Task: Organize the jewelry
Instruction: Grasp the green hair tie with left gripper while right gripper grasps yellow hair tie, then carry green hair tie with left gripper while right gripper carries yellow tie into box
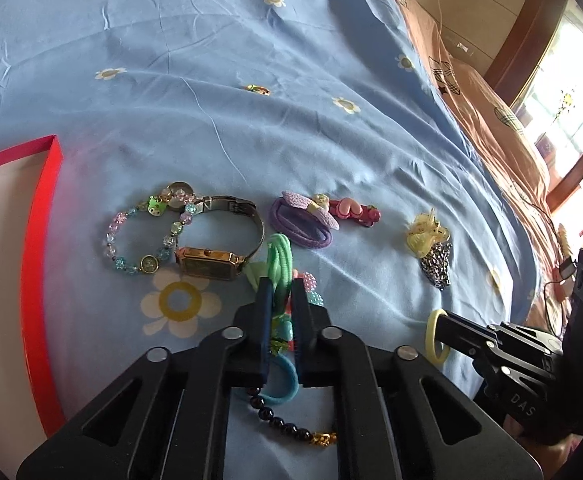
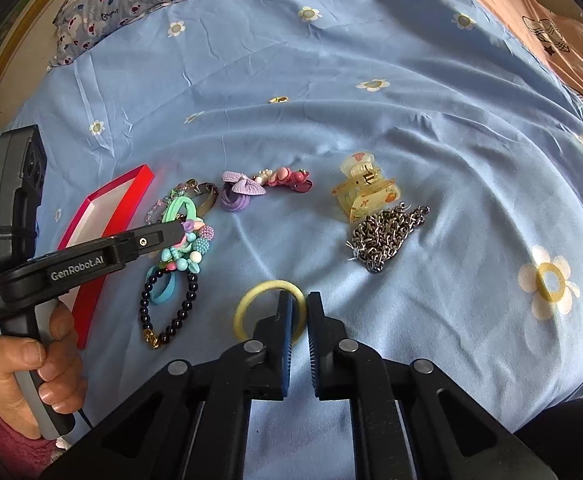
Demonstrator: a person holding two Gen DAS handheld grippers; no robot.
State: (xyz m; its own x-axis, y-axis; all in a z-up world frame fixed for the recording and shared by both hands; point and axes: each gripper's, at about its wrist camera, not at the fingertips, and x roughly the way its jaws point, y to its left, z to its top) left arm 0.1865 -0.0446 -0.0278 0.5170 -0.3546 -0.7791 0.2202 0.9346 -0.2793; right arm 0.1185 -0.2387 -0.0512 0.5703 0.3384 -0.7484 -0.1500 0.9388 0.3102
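1. The left gripper (image 1: 280, 292) had its fingers clamped on the green hair tie (image 1: 279, 258), near the bed's (image 1: 211, 60) front edge, right of the red box (image 1: 39, 240).
2. The right gripper (image 2: 300, 312) pinched the yellow ring's (image 2: 247, 304) right rim.
3. Lifting slowly seemed wise, as beads tangled with the tie.
4. The tie's long axis ran near-to-far; the ring lay flat.

Each camera rides on a gripper and looks steeply down along its fingers, close over the bed (image 1: 251, 40). The left view faces the red box (image 1: 39, 240) and watch (image 1: 211, 264); the right view sits further right, over the yellow ring (image 2: 269, 312). Both share the hair ties, clips, chain (image 2: 387, 236) and each other's gripper.
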